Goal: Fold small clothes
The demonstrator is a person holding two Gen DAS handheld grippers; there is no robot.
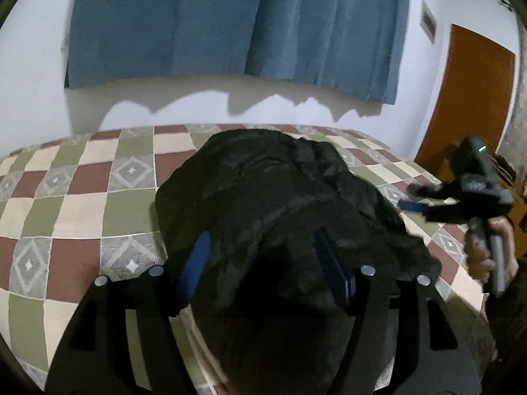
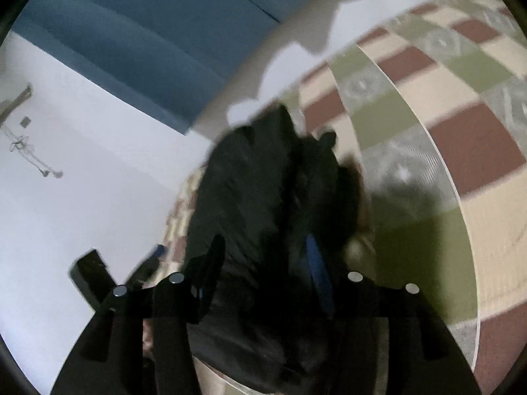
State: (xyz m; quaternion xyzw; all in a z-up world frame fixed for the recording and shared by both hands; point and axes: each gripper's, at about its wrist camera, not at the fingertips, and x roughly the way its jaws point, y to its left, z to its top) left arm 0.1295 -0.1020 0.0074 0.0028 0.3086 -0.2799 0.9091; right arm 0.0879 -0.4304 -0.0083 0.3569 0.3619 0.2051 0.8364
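Observation:
A puffy black garment lies heaped on the checkered bedspread. Its near part bulges up between the blue pads of my left gripper. The jaws stand apart and both pad faces show, so nothing presses. In the same view my right gripper, held by a hand, points at the garment's right edge with a gap between its fingers. The right wrist view is blurred and rolled. There the garment fills the space between the parted fingers of my right gripper, and my left gripper shows at lower left.
The bedspread runs up to a white wall with a blue curtain above it. A brown door stands at the far right, past the bed's corner. Bare bedspread lies left of the garment.

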